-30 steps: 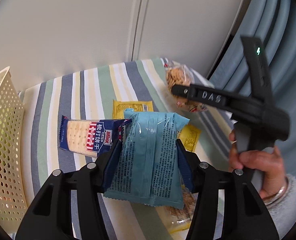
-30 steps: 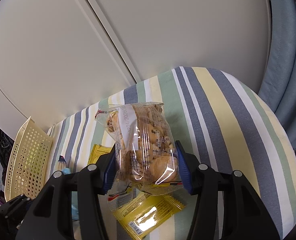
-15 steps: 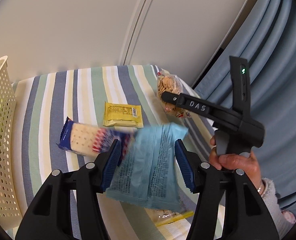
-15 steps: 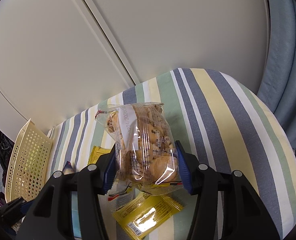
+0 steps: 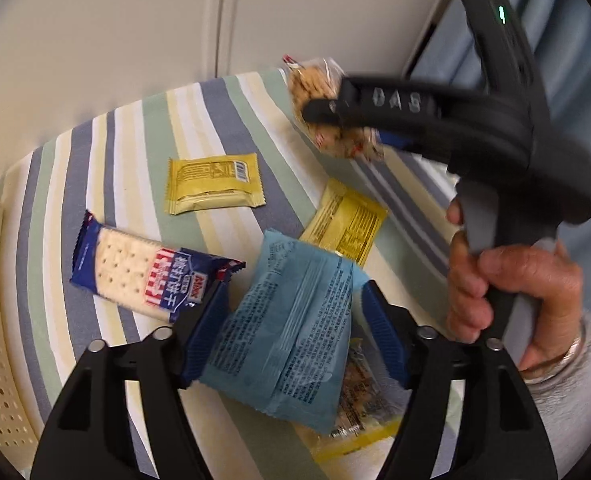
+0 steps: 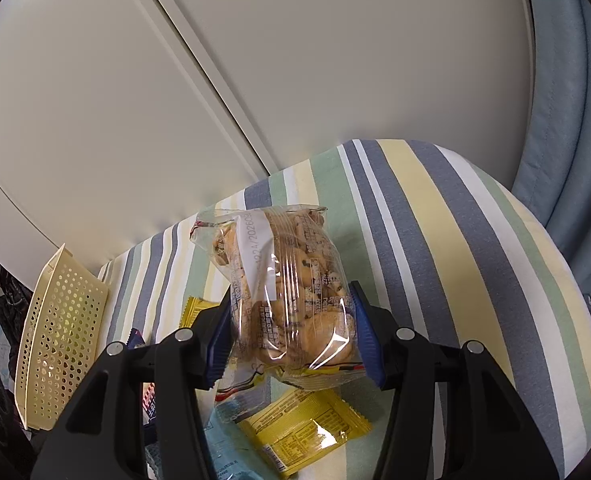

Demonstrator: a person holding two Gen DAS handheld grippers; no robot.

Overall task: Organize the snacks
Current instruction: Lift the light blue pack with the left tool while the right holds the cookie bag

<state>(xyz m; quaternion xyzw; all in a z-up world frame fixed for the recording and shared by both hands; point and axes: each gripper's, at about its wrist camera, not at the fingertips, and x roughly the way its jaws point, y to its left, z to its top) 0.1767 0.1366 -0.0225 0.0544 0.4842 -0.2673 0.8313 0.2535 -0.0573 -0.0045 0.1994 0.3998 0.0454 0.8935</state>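
On the striped cloth that covers my desk, the snacks lie scattered, and both of my tools are busy. My left hand-held gripper is clenched on a light blue packet, its blue pads pressed against the packet's two sides; the packet hangs tilted above the cloth, its printed back toward the camera. Under it, a clear-and-yellow snack bag shows only in part.

My right hand-held gripper is closed around a clear bag of cookies, squeezing its lower half, so the bag stands upright between the pads with its sealed top uppermost. From the left wrist view the same bag is blurred, held out over the far right part of the desk, and my right hand wraps the grey handle.

Loose on the cloth are a blue cracker pack lying flat to the left, a yellow wafer packet beyond it, and a second yellow packet just beside the blue one's upper edge.

At the desk's left edge sits a cream perforated basket. From the right wrist view it looks tipped, its holed wall facing me; I cannot tell what, if anything, lies inside it. None of the snacks touches it.
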